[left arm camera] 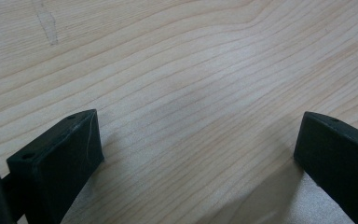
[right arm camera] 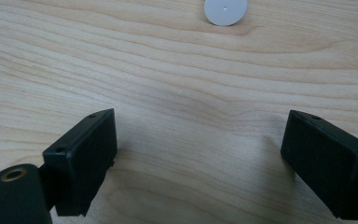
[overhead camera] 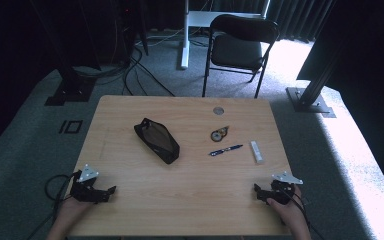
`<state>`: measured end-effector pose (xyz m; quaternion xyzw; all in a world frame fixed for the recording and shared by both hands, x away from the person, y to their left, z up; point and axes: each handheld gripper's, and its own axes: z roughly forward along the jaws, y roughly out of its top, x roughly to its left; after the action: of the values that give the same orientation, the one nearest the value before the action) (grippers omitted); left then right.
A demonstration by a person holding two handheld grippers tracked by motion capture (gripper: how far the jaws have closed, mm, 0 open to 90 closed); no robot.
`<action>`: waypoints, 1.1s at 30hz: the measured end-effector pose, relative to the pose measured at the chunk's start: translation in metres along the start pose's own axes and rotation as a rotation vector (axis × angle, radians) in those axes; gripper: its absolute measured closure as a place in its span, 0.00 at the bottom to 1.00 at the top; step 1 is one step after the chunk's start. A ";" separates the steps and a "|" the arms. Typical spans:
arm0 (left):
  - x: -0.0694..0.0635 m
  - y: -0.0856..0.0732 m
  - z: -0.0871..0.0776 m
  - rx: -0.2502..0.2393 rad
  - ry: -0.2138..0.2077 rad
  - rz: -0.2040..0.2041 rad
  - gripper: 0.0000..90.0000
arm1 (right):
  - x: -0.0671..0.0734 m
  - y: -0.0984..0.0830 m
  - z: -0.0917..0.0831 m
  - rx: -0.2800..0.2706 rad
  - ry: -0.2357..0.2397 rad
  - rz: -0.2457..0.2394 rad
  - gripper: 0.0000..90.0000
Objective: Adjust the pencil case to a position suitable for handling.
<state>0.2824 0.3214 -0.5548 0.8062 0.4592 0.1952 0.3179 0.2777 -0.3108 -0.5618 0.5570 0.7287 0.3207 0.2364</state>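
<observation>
I see both grippers, left [overhead camera: 111, 190] and right [overhead camera: 256, 189], fingers spread wide and empty over the pale grained tabletop's [overhead camera: 190, 200] near corners, the soft black mesh pouch [overhead camera: 156, 140] lying left of centre.

High view overlooks whole table [overhead camera: 190, 200]; gripper views close, facing bare tabletop.

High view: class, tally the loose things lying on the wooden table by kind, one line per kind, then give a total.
Black mesh pencil case: 1
Blue pen: 1
White eraser stick: 1
Correction tape dispenser: 1
Total: 4
</observation>
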 end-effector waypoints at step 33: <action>0.001 0.001 0.001 0.001 -0.009 0.007 0.01 | 0.036 0.022 0.012 -0.023 0.076 -0.071 0.15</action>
<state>0.2845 0.3213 -0.5548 0.8087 0.4551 0.1925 0.3189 0.2915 -0.2698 -0.5536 0.5155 0.7526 0.3416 0.2262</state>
